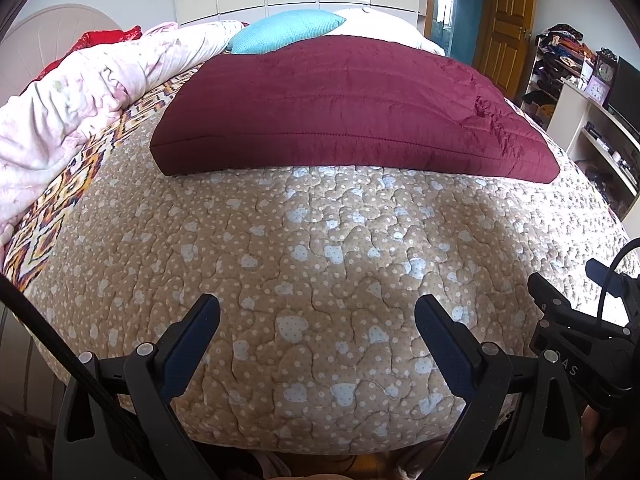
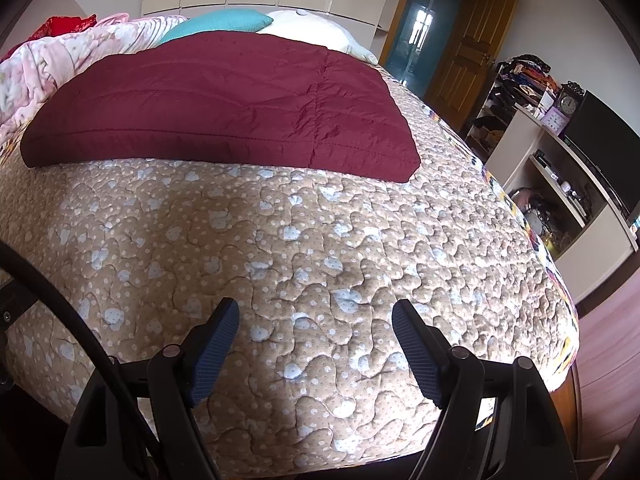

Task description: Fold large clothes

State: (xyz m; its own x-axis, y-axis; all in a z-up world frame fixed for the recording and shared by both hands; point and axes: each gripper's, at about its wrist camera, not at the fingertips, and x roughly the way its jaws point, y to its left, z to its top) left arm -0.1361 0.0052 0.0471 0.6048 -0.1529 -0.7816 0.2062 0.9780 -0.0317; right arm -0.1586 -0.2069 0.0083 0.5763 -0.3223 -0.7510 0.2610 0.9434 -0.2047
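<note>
Both your left tongs (image 1: 318, 316) and right tongs (image 2: 316, 320) hang apart and empty over the bed's (image 1: 320, 264) near edge, the jacket (image 1: 344, 108) folded mid-bed, so next you likely reach its near hem.

The garment (image 1: 340, 104) was a maroon quilted padded piece with stitched channels running across its width. It lay flat and folded into a broad, roughly rectangular slab on the bed's far half, its hemmed near edge straight. A vertical fold line with creasing marked its right portion (image 2: 332, 112). Nothing rested upon it, and it was held by nothing.
</note>
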